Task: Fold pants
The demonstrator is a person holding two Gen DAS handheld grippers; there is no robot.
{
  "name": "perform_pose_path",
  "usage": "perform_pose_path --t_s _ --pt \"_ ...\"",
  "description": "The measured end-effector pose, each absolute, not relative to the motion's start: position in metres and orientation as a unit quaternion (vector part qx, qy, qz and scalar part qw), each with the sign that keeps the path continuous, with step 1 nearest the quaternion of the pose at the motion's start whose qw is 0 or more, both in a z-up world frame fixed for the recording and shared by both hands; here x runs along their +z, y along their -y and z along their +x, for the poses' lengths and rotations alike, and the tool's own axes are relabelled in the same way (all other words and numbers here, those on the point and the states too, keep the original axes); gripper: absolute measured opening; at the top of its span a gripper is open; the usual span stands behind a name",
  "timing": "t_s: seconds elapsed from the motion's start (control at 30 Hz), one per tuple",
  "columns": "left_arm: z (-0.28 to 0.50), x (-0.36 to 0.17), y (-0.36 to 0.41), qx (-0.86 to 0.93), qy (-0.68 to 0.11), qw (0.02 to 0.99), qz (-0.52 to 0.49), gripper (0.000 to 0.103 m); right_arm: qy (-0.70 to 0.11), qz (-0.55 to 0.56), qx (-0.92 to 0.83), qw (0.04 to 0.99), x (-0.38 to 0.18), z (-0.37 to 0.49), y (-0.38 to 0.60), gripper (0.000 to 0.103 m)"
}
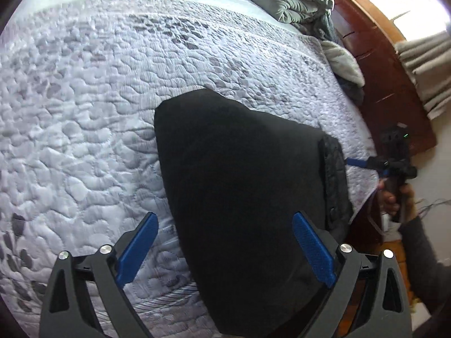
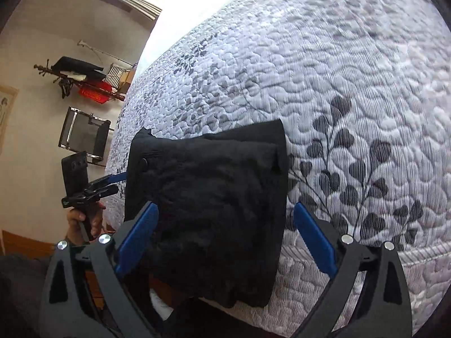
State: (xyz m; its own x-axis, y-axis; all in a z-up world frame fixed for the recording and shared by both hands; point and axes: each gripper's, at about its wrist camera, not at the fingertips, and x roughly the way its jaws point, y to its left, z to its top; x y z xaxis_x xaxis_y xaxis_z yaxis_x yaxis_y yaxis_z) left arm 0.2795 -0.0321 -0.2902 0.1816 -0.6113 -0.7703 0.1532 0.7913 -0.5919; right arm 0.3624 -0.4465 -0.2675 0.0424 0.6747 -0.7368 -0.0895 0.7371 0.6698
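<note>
Black pants (image 2: 208, 197), folded compact at the bed's (image 2: 352, 84) near edge; left tool (image 1: 225, 249) and right tool (image 2: 225, 242) both spread wide, empty; folding seemingly near done, next a final tidy.

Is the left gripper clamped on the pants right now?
No. In the left wrist view the left gripper stands wide open, its blue fingers apart above the black pants lying on the quilt.

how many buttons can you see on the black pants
1: a round black button near the left edge of the folded black fabric pants in the right wrist view. Folds may hide others.
</note>
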Motion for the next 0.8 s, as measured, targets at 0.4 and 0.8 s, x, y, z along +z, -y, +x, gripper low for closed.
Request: perform_pose_path --t_s 0.4,0.8 --pt "0.278 -0.358 0.016 -0.313 -0.625 0.623 -0.351 0.097 -0.661 0.304 0.313 0.61 -0.318 0.351 0.459 0.099" --pt "0.283 -0.368 0.047 -0.312 -0.629 0.618 -0.355 0.095 -0.676 0.308 0.337 0.578 -0.35 0.354 0.427 0.101"
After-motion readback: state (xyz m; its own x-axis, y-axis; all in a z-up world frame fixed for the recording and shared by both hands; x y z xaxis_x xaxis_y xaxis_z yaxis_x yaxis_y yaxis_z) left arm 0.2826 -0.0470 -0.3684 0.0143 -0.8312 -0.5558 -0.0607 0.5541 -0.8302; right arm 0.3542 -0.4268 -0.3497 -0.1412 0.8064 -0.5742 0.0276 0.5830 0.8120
